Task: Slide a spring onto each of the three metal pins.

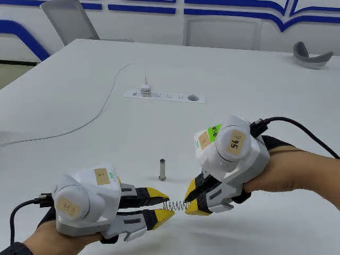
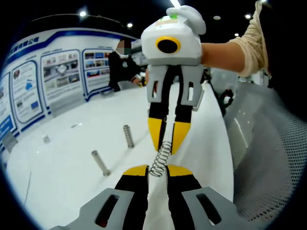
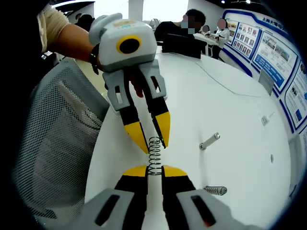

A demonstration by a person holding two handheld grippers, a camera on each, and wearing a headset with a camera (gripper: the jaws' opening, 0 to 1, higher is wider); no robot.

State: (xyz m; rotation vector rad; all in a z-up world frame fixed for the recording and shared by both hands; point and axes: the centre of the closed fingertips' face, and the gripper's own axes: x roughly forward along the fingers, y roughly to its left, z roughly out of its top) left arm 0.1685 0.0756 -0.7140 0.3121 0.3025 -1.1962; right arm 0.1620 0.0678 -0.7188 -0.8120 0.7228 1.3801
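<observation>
With the spring (image 1: 176, 205) held level between the two tools just above the white table (image 1: 249, 85), the step in hand looks to me like a hand-over, not a placement. The left gripper (image 1: 166, 207) has its yellow tips drawn nearly together on one end of the coil. The right gripper (image 1: 190, 201) is pinched the same way on the other end, so each has hold of it and neither can thread it as it lies. The bare pin (image 1: 162, 169) stands upright a little beyond the spring, near both tools but apart from them. In the left gripper view a second pin (image 2: 128, 136) further off seems to wear a spring of its own, so I'd reckon the task is about a third done. To do this well, I'd say one gripper should let go gently, since a soft coil may sag or flick away when one end is freed. The other should hold it by the outer turns of one end without crushing the bore. Then turn the spring upright, bring its free end squarely over the bare pin's top and lower it along the pin's axis. Come in tilted and a turn will likely catch on the rim or knock the pin over.
</observation>
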